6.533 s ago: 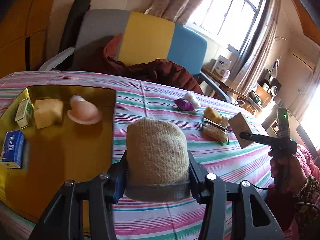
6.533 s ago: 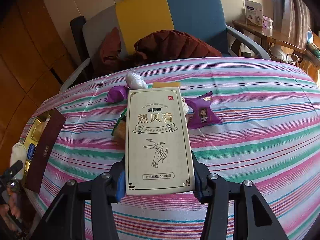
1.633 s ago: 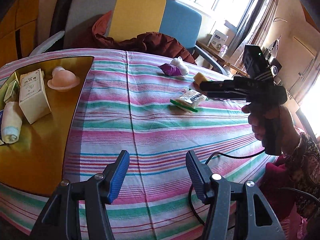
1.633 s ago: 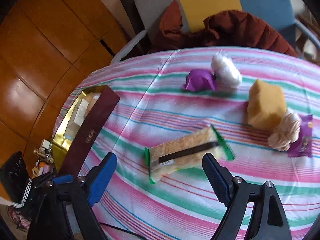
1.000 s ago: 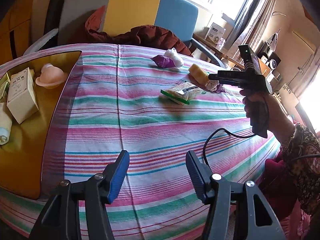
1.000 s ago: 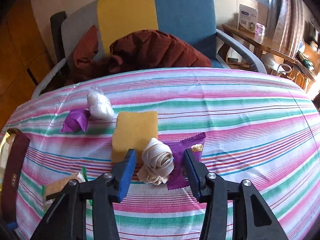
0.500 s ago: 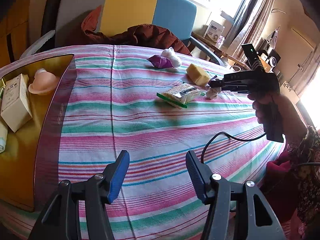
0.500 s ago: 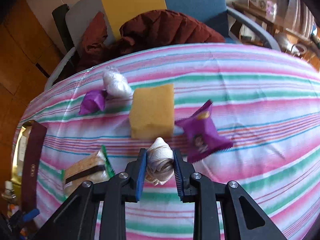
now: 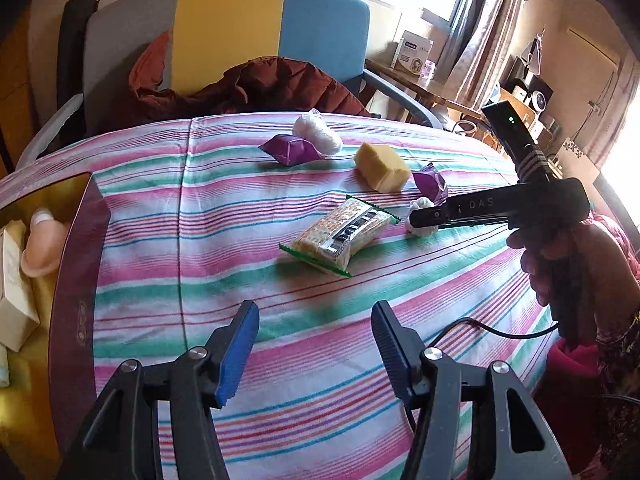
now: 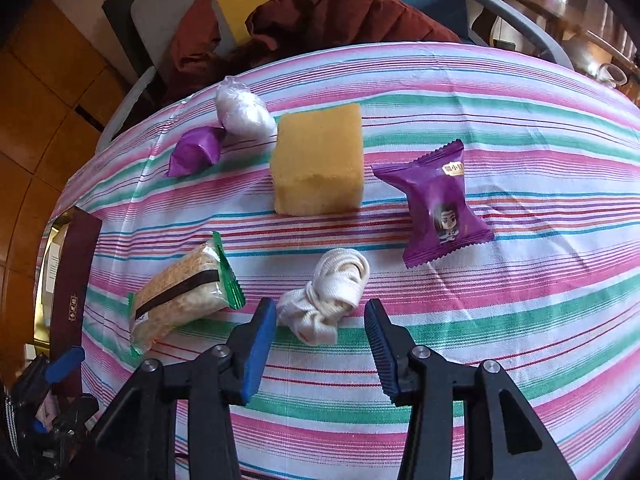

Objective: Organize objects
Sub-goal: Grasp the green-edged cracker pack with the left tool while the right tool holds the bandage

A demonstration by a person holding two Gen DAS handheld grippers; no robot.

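the right hand-held gripper (image 10: 320, 332) is wide open, holding nothing, its fingers either side of the knotted white cloth (image 10: 326, 300) on the striped bench (image 10: 500, 320). the left hand-held gripper (image 9: 314, 344) hangs open and empty nearby.

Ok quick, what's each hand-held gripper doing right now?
Left hand-held gripper: open, holding nothing.
Right hand-held gripper: open, holding nothing; the white rolled cloth lies just ahead of it.

Both grippers, left (image 9: 314, 342) and right (image 10: 320, 340), hold fingers spread apart
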